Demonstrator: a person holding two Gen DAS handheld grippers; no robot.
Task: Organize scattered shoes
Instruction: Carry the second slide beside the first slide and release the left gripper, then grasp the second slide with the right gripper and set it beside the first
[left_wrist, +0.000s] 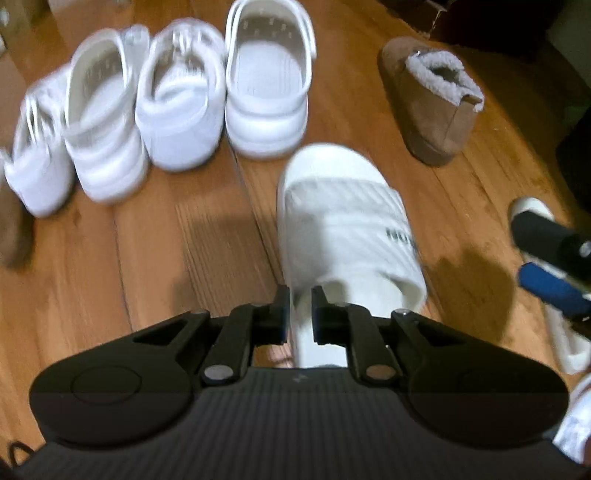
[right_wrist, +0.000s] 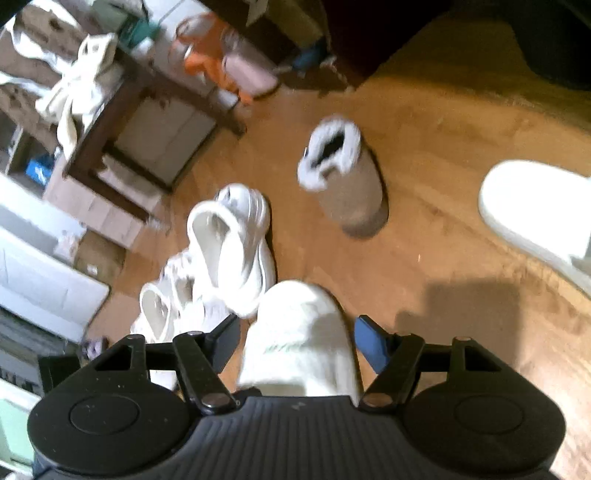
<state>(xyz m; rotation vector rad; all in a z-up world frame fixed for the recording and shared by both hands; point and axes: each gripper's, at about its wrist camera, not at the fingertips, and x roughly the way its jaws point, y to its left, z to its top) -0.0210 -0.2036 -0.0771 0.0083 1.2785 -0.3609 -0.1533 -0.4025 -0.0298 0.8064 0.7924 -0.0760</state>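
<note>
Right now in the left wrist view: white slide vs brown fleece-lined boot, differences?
1. Colour: the white slide is all white with a striped strap; the brown boot is tan with a pale fleece lining.
2. Build: the slide is open behind its strap; the boot closes around the ankle and stands taller.
3. Place: the slide lies just ahead of the left gripper; the boot sits farther off, to the right.
Both rest upright on the wood floor.

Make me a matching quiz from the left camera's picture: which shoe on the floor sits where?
Shoes:
1. brown fleece-lined slipper
2. striped white slide
3. white clog

Places:
A. right end of the row of white shoes
B. just in front of the left gripper
C. alone, off to the right of the row

Pairs: 1-C, 2-B, 3-A
</note>
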